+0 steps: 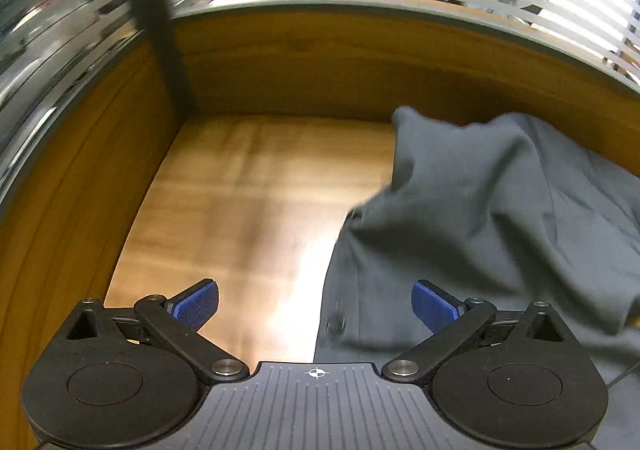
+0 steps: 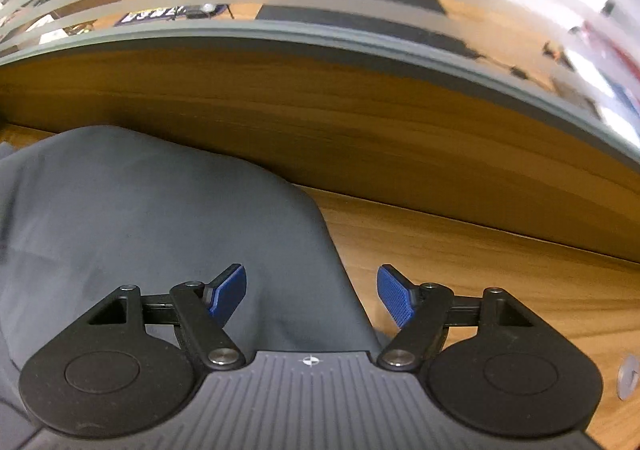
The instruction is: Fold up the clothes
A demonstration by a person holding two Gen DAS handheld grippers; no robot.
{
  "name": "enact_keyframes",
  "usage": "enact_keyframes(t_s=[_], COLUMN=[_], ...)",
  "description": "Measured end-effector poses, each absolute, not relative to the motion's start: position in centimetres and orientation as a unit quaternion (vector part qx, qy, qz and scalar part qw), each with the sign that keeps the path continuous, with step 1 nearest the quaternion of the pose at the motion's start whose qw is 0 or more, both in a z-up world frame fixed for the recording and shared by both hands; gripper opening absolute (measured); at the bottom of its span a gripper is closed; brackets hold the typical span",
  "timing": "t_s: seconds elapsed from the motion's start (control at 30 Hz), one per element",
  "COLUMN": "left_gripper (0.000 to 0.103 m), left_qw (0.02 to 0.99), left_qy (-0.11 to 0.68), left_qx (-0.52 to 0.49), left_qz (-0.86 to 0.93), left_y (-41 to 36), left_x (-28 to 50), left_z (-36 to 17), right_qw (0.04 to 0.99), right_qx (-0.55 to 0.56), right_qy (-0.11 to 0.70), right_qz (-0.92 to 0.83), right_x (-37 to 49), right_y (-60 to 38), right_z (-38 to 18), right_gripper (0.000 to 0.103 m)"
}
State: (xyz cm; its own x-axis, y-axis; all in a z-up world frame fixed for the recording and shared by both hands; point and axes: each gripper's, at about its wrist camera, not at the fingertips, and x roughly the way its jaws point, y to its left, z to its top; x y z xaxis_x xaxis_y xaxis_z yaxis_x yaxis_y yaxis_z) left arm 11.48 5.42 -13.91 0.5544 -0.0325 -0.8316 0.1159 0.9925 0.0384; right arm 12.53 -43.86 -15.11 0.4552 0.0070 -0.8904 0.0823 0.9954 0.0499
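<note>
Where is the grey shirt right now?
The grey shirt lies rumpled on the wooden table, on the right side of the left wrist view and the left side of the right wrist view, near the wooden back panel.

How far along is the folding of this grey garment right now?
Done: little that shows. The grey garment lies rumpled on the wooden table, one part bunched up, with no neat fold visible. In hand: nothing. The left gripper is open over the garment's edge, and the right gripper is open above the cloth, gripping none. Left: grasp, spread it flat and make the folds.
</note>
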Motion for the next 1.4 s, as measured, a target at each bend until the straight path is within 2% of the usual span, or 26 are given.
enact_keyframes(t_s=[0.1, 0.17, 0.2, 0.23, 0.27, 0.3, 0.33, 0.4, 0.43, 0.5, 0.57, 0.73, 0.77, 0.97, 1.13, 1.2, 1.33, 1.4], left_gripper=[0.103, 0.103, 0.102, 0.102, 0.099, 0.093, 0.086, 0.048, 0.044, 0.027, 0.015, 0.007, 0.002, 0.002, 0.007, 0.03, 0.058, 0.076], left_qw=[0.883, 0.884, 0.884, 0.882, 0.88, 0.877, 0.873, 0.863, 0.858, 0.861, 0.862, 0.866, 0.866, 0.861, 0.845, 0.839, 0.834, 0.838], left_qy=[0.461, 0.455, 0.452, 0.452, 0.452, 0.456, 0.46, 0.476, 0.485, 0.483, 0.481, 0.472, 0.47, 0.472, 0.501, 0.514, 0.524, 0.517], left_qx=[0.058, 0.064, 0.066, 0.064, 0.063, 0.061, 0.059, 0.05, 0.045, 0.037, 0.022, 0.004, 0.004, 0.011, 0.039, 0.049, 0.056, 0.069], left_qz=[-0.067, -0.089, -0.102, -0.115, -0.129, -0.139, -0.149, -0.161, -0.161, -0.158, -0.16, -0.166, -0.169, -0.188, -0.185, -0.174, -0.165, -0.161], left_y=[4.6, 4.0, 3.7, 3.5, 3.2, 3.0, 2.9, 2.6, 2.4, 2.4, 2.6, 2.6, 2.6, 3.0, 2.7, 3.3, 3.1, 2.7], left_x=[13.6, 14.7, 15.2, 15.6, 15.9, 16.1, 16.3, 16.6, 16.5, 15.9, 14.8, 10.8, 9.6, 2.8, -0.5, -1.2, -0.9, -0.6], left_z=[-14.0, -14.1, -14.2, -14.3, -14.4, -14.6, -14.8, -15.2, -15.4, -15.2, -14.5, -12.1, -11.6, -9.8, -10.9, -11.5, -11.7, -11.6], right_qw=[0.846, 0.842, 0.839, 0.836, 0.835, 0.836, 0.837, 0.84, 0.843, 0.85, 0.859, 0.876, 0.879, 0.884, 0.844, 0.827, 0.811, 0.813], right_qx=[0.044, 0.043, 0.044, 0.045, 0.046, 0.05, 0.053, 0.059, 0.06, 0.063, 0.066, 0.093, 0.098, 0.127, 0.17, 0.182, 0.224, 0.237], right_qy=[0.531, 0.537, 0.542, 0.546, 0.548, 0.546, 0.544, 0.539, 0.534, 0.522, 0.508, 0.471, 0.465, 0.439, 0.486, 0.508, 0.514, 0.505], right_qz=[-0.004, 0.006, 0.01, 0.014, 0.017, 0.017, 0.018, 0.019, 0.016, 0.011, 0.0, -0.037, -0.046, -0.103, -0.147, -0.158, -0.169, -0.166], right_x=[14.1, 14.9, 15.2, 15.5, 15.5, 15.2, 15.0, 14.5, 13.9, 12.6, 10.9, 4.4, 2.9, -7.8, -16.4, -18.3, -19.6, -19.2], right_y=[-43.9, -43.7, -43.5, -43.4, -43.3, -43.4, -43.4, -43.5, -43.7, -43.9, -44.2, -45.3, -45.5, -45.5, -46.0, -46.4, -46.5, -46.1], right_z=[-15.9, -16.5, -16.9, -17.2, -17.2, -17.0, -16.8, -16.4, -15.8, -14.6, -13.0, -8.7, -7.8, -4.2, -7.5, -9.0, -10.9, -10.9], right_gripper=[0.077, 0.071, 0.061, 0.039, 0.03, 0.014, 0.008, 0.005, 0.004, 0.004, 0.003, 0.003, 0.003, 0.0, 0.0, 0.0, 0.005, 0.01])
